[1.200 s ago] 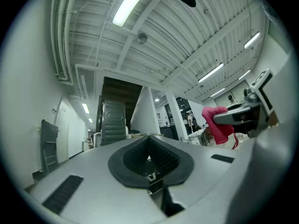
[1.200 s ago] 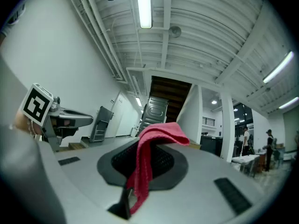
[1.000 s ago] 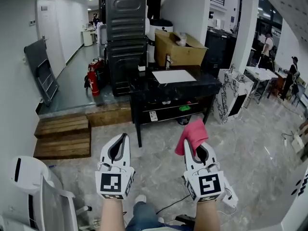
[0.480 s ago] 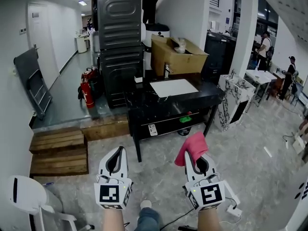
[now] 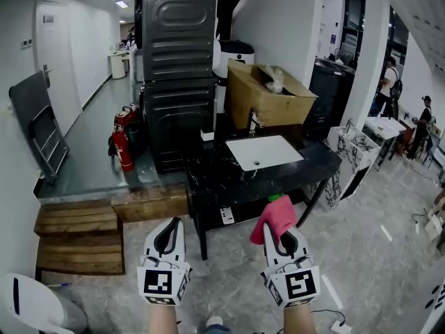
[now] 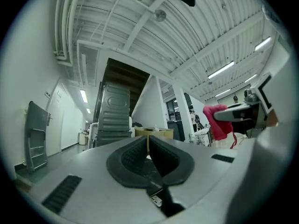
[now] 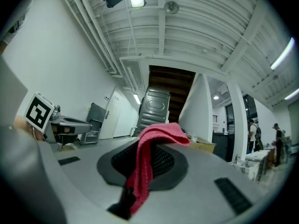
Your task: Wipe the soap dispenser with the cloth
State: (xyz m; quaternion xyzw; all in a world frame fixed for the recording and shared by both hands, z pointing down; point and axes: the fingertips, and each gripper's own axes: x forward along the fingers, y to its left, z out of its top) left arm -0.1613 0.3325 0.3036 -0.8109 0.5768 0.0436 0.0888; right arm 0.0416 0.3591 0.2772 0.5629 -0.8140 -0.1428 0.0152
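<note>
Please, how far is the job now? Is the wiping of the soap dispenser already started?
Done: the pink cloth is clamped in the right tool. In hand: both tools hang well short of the black counter; the left tool is shut, empty. Left: reach the counter and wipe the dispenser, which I cannot make out from here.

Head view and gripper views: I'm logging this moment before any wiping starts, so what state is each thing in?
Left gripper: shut, nothing between its jaws.
Right gripper: shut on the cloth.
Cloth: pinched in the jaws, loose end draped over them.
Cardboard box: flaps open.
Sink basin: nothing in it.
</note>
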